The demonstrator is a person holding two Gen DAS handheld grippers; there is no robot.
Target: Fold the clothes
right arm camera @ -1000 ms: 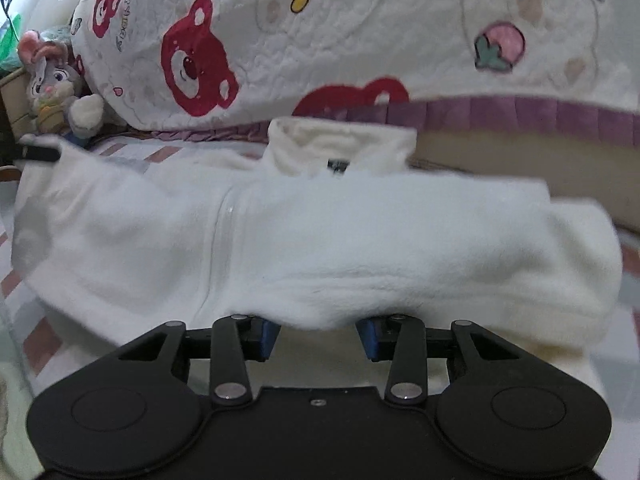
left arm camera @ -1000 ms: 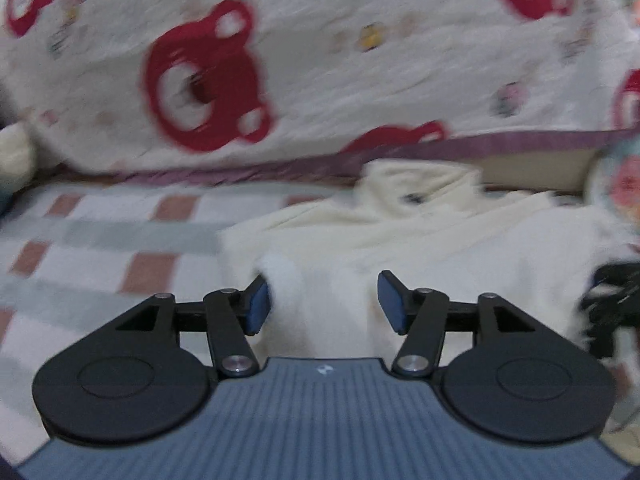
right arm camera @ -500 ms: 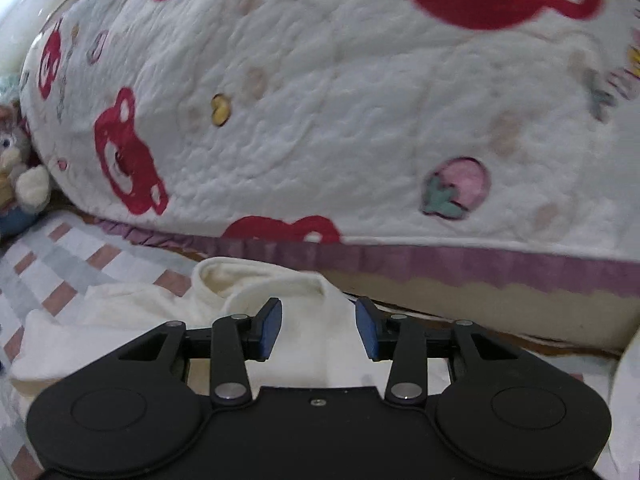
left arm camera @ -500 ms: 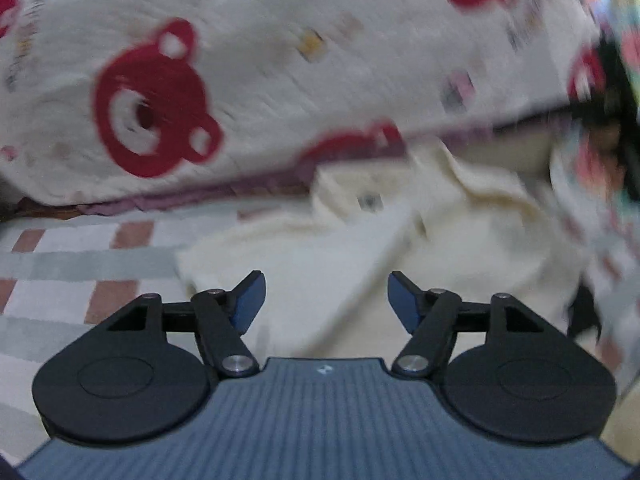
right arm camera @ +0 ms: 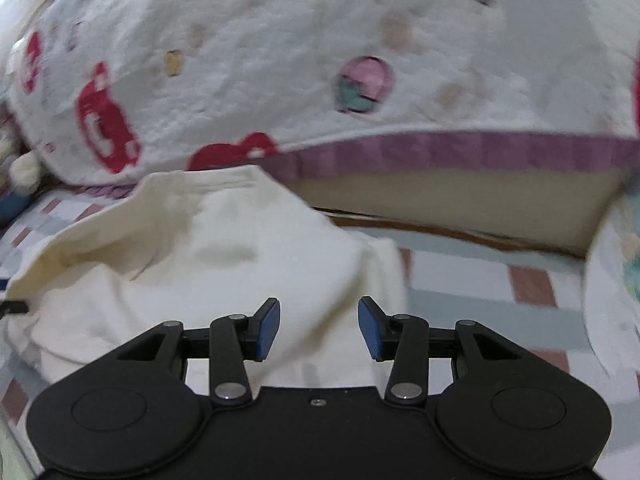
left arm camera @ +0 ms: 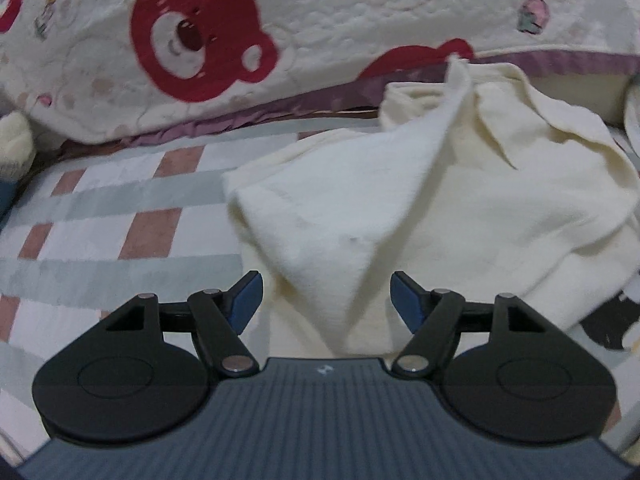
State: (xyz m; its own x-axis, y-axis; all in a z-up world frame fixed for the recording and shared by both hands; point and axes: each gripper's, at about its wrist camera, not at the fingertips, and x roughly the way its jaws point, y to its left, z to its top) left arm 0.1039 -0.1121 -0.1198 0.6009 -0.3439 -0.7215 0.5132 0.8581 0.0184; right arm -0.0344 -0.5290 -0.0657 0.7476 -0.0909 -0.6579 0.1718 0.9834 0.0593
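A cream fleece garment (left arm camera: 460,200) lies crumpled on the checked bed sheet (left arm camera: 120,216), with a folded flap running diagonally across it and its collar toward the quilt. My left gripper (left arm camera: 326,302) is open, low over the garment's near edge, with cloth lying under the gap but not pinched. In the right wrist view the same garment (right arm camera: 224,264) fills the lower left, collar at the back. My right gripper (right arm camera: 319,328) is open above its right part, nothing between the blue pads (right arm camera: 267,328).
A white quilt with red bear prints (left arm camera: 200,36) and a purple hem (right arm camera: 480,152) rises behind the garment. A plush toy (left arm camera: 14,148) sits at far left. A dark patterned item (left arm camera: 608,320) lies at right. Another pale cloth (right arm camera: 616,280) hangs at far right.
Both grippers let go of the garment, which dropped into a crumpled heap on the sheet. The left jaws opened wider; the right gripper swung up and then back down over the cloth.
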